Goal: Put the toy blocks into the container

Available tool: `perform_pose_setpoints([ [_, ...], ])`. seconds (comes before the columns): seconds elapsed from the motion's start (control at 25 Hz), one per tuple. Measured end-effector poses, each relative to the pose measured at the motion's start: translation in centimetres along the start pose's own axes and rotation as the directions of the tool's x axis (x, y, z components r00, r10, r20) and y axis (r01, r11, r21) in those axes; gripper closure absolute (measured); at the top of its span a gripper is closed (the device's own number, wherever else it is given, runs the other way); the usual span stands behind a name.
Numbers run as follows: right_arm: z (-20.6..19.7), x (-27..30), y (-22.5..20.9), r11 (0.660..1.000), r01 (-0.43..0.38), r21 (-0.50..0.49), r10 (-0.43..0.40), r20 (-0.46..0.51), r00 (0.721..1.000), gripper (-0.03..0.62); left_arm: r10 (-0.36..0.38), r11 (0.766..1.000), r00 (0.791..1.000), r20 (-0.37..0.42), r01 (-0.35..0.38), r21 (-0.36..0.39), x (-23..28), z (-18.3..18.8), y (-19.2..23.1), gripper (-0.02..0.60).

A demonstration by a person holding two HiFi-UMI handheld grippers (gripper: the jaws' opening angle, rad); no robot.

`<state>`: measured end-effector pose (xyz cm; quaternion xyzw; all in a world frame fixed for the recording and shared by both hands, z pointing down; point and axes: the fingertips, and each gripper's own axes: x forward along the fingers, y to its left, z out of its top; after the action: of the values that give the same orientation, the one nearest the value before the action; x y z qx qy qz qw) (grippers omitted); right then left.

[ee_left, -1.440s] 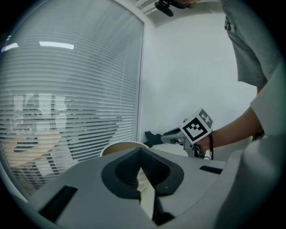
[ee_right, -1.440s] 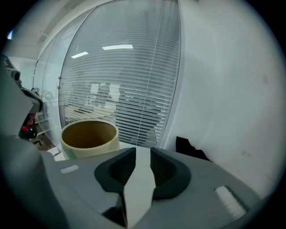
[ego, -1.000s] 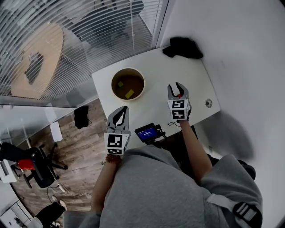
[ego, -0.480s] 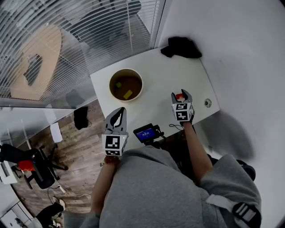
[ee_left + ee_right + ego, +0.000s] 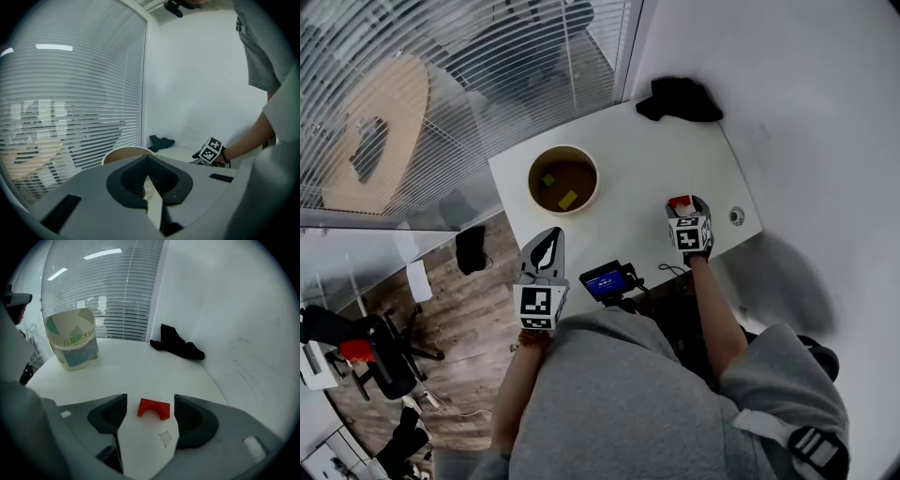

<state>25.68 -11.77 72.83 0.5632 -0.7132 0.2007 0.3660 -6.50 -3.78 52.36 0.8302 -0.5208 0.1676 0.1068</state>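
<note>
A round container stands on the far left part of the white table. A yellow block and a smaller green block lie on its brown floor. Seen from the side in the right gripper view, it is a pale tub with a label and green print.

A red arch-shaped block sits on the table near the right edge, well apart from the container. The right gripper is lowered over it. Its jaws have just been opening and now stand spread, with the block between them and a gap on each side.

The left gripper hangs off the near left edge of the table, its jaws pressed together with nothing in them.

A black cloth lies at the far right corner.
</note>
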Motion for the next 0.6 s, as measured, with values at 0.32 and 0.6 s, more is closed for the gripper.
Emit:
perform_pose_setpoints([
  [0.32, -2.6, 1.9, -1.3, 0.998, 0.001, 0.060, 0.003, -0.065, 0.998, 0.241, 0.003, 1.000, 1.000, -0.004, -0.003, 0.001, -0.1, 0.0, -0.1, 0.574],
  [0.6, -3.2, 2.8, -1.7, 0.993, 0.002, 0.117, 0.011, -0.111, 0.994, 0.238, 0.006, 1.000, 1.000, -0.004, -0.006, 0.000, -0.2, -0.1, -0.1, 0.574],
])
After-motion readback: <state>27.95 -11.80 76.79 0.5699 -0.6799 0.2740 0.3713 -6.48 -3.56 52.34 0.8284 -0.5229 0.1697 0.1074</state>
